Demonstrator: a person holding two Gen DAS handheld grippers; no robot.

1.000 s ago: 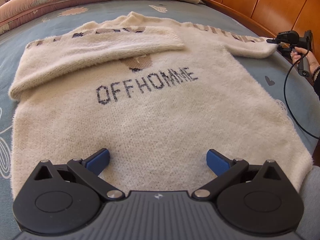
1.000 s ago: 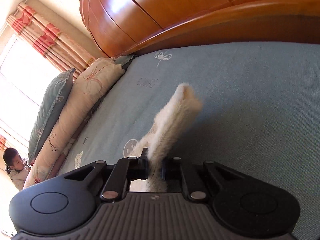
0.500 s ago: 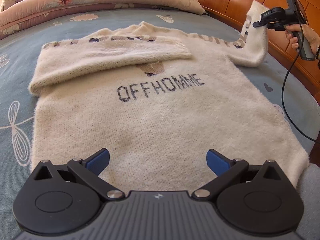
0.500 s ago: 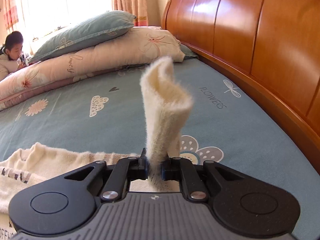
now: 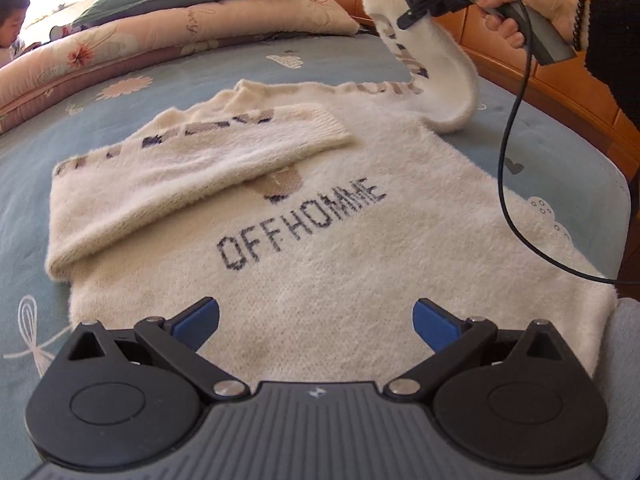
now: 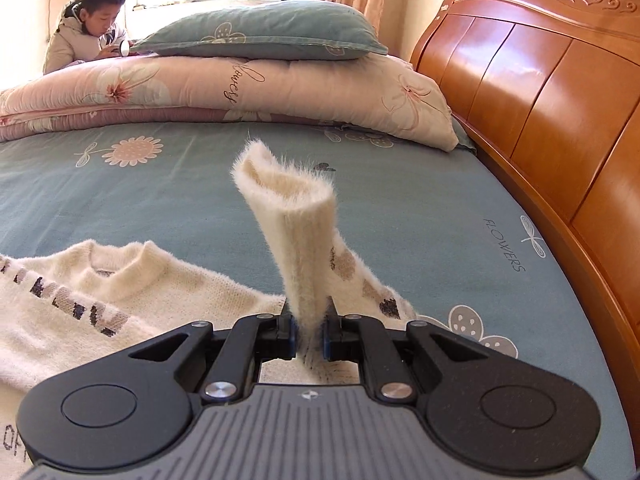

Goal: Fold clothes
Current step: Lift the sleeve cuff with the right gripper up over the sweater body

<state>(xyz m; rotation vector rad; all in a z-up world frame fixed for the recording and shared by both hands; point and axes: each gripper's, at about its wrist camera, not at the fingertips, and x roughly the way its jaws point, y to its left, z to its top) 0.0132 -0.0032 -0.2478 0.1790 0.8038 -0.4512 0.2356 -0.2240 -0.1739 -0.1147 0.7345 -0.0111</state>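
A fluffy cream sweater (image 5: 320,248) with dark "OFFHOMME" lettering lies flat on the blue bed. One sleeve (image 5: 192,160) is folded across its chest. My right gripper (image 6: 308,332) is shut on the other sleeve (image 6: 296,216) near the cuff, which stands up above its fingers. In the left wrist view that sleeve (image 5: 432,60) hangs lifted over the sweater's far right shoulder, held by the right gripper (image 5: 404,20) in a hand. My left gripper (image 5: 316,320) hovers open over the sweater's hem with nothing between its blue pads.
A wooden headboard (image 6: 540,92) runs along the right side of the bed. Folded quilts and a green pillow (image 6: 260,36) are stacked at the far end. A person (image 6: 92,24) sits behind them. A black cable (image 5: 508,184) hangs from the right gripper.
The right gripper has lifted the sleeve off the bed and carried it up and inward toward the sweater, rolling upright. The left gripper rose slightly and stayed open.
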